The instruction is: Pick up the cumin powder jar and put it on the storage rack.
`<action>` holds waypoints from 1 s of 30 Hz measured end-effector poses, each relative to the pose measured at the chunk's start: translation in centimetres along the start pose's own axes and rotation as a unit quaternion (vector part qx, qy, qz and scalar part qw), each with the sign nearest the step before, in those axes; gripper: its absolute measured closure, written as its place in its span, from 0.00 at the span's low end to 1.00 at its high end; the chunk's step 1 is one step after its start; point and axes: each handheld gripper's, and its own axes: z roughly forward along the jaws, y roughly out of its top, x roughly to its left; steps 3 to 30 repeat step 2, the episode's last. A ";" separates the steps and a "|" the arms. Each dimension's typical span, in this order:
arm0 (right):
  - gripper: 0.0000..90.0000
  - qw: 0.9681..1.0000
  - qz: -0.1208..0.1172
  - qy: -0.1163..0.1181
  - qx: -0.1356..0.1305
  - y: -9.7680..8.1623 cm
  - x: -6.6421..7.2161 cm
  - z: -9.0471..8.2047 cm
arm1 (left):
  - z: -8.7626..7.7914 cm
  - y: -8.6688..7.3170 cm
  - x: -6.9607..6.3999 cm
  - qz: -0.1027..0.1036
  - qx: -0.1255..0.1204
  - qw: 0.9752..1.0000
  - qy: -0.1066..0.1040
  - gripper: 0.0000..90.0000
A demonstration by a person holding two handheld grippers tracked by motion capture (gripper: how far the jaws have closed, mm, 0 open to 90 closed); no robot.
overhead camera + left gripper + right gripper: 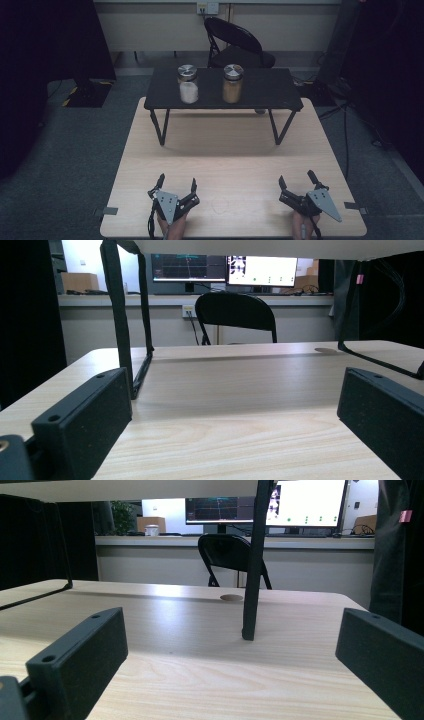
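Two glass jars with metal lids stand on a small black raised shelf (260,92) at the far side of the wooden table (225,150). The left jar (188,84) holds white powder, the right jar (233,83) a tan powder. My left gripper (177,183) rests open near the table's front edge, left of centre, nothing between its jaws. My right gripper (296,179) rests open at the front right, also holding nothing. In the left gripper view the gripper (235,415) looks under the shelf at bare wood; the right gripper (230,655) looks past a shelf leg (254,565).
The shelf's black legs (161,127) stand on the table's far half. A black folding chair (237,42) stands behind the table. A desk with lit monitors (225,267) is by the far wall. Cables lie on the floor at the right.
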 end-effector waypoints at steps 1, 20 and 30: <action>0.00 1.000 0.000 0.000 0.000 0.0 0.0 0.0 | 0.0 0.0 -0.1 0.000 0.000 1.000 0.002 0.00; 0.00 1.000 0.000 0.000 0.000 0.0 0.0 0.0 | 0.0 0.0 -0.1 0.000 0.000 1.000 0.002 0.00; 0.00 1.000 0.000 0.000 0.000 0.0 0.0 0.0 | 0.0 0.0 -0.1 0.000 0.000 1.000 0.002 0.00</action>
